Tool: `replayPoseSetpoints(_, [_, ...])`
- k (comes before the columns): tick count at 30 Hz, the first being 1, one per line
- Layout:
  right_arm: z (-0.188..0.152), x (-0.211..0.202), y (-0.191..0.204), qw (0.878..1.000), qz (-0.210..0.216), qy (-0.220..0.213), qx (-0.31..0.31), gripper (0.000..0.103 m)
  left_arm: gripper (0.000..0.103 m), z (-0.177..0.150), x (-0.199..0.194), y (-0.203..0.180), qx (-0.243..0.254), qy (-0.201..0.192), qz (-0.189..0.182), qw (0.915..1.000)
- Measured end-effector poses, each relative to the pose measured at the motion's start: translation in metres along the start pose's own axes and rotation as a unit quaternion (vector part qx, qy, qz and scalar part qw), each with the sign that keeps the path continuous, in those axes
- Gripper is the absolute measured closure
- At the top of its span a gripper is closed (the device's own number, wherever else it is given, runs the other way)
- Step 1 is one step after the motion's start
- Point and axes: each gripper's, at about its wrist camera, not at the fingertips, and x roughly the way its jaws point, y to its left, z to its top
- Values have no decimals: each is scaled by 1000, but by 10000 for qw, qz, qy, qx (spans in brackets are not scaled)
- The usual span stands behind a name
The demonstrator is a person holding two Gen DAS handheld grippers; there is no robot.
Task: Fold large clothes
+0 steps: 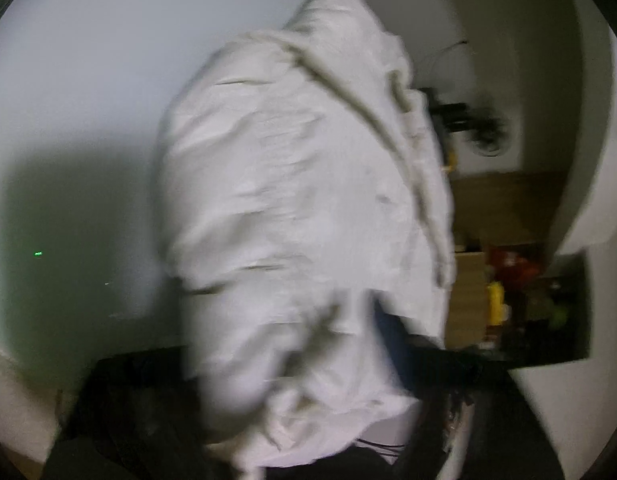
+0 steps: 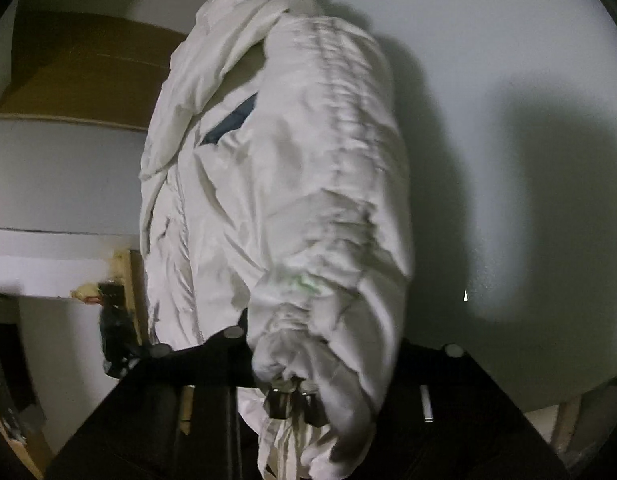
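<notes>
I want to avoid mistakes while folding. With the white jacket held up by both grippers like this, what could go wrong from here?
1. The right gripper seems to pinch only a bunched end of the white jacket; that small bite could slip out.
2. The jacket drapes over the left gripper and hides its fingers, so its hold cannot be checked.
3. The fabric hangs crumpled, so laying it down now may trap wrinkles in the fold.
</notes>
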Motion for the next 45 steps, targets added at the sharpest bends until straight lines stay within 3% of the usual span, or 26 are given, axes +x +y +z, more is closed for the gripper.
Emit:
replayPoseSetpoints(5, [-2, 0, 2, 9998, -106, -108, -117, 86, 83, -1, 1, 11, -127, -36, -22, 9999])
replayPoseSetpoints(8, [-3, 0, 6, 9995, -222, -140, -192, 88, 88, -5, -1, 7, 90, -63, 129, 9999])
replayPoseSetpoints(13, [-5, -11, 12, 9990, -209, -88, -379, 93, 90, -13, -9, 1, 282, 11, 129, 9995])
replayPoseSetpoints(19, [-12, -33, 13, 9986, 197, -48, -482, 94, 91, -27, -22, -2, 458, 185, 26, 9988])
replayPoseSetpoints(22, [-14, -39, 11, 9983, 192, -38, -550, 94, 90, -31, -30, -2, 522, 199, -59, 9984])
replayPoseSetpoints(27, [-10, -27, -2, 9993, -43, 51, -360, 83, 86, -24, -27, 1, 426, 137, -49, 9990])
replayPoseSetpoints(29, [-9, -23, -3, 9995, -41, 103, -307, 55, 80, -22, -25, 0, 405, 193, -40, 9990])
replayPoseSetpoints(33, [-8, -17, -1, 9991, -148, 96, -387, 52, 61, -19, -20, 2, 279, 311, -136, 9990])
replayPoseSetpoints(36, [-11, -12, 3, 9985, -219, 79, -496, 58, 62, -18, -13, 1, 313, 331, -39, 9990])
replayPoseSetpoints(38, [-14, -12, 3, 9973, -403, 71, -617, 79, 65, -21, -12, -2, 429, 311, 41, 9986])
replayPoseSetpoints(39, [-15, -12, 3, 9972, -381, 65, -638, 81, 68, -23, -12, -3, 496, 282, 87, 9983])
replayPoseSetpoints(40, [-16, -14, 2, 9973, -345, 45, -640, 85, 81, -26, -12, -4, 524, 261, 151, 9982])
replayPoseSetpoints(45, [-22, -20, -4, 9974, -277, -34, -672, 89, 89, -34, -10, 1, 532, 259, 109, 9982])
